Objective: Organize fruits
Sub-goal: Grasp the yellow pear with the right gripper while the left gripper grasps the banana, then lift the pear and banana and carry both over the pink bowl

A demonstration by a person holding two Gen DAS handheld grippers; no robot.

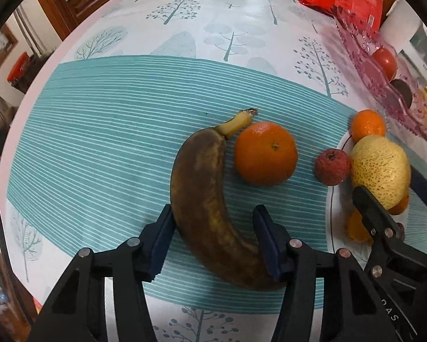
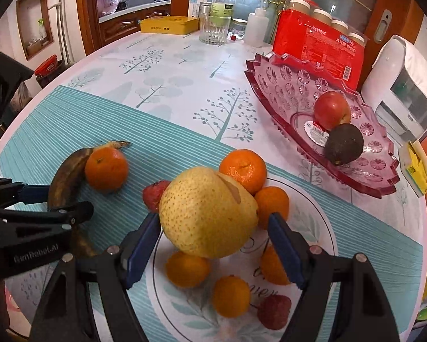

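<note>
A brown overripe banana [image 1: 202,199] lies on the teal placemat between the open fingers of my left gripper [image 1: 213,228]; it also shows in the right wrist view [image 2: 68,176]. An orange [image 1: 266,154] rests against its stem. My right gripper [image 2: 213,239] is open around a large yellow pear [image 2: 206,213] that sits on top of small oranges on a white plate [image 2: 324,245]. A small red fruit [image 1: 332,166] lies at the plate's left edge. A red glass fruit tray [image 2: 284,91] holds a red apple [image 2: 331,109] and a dark round fruit [image 2: 344,144].
A red pack of cups [image 2: 318,45], a glass [image 2: 214,27], bottles and a yellow box [image 2: 169,25] stand at the table's far side. A white dispenser [image 2: 401,85] stands at the right. The left gripper's body [image 2: 28,222] is close on the left of the plate.
</note>
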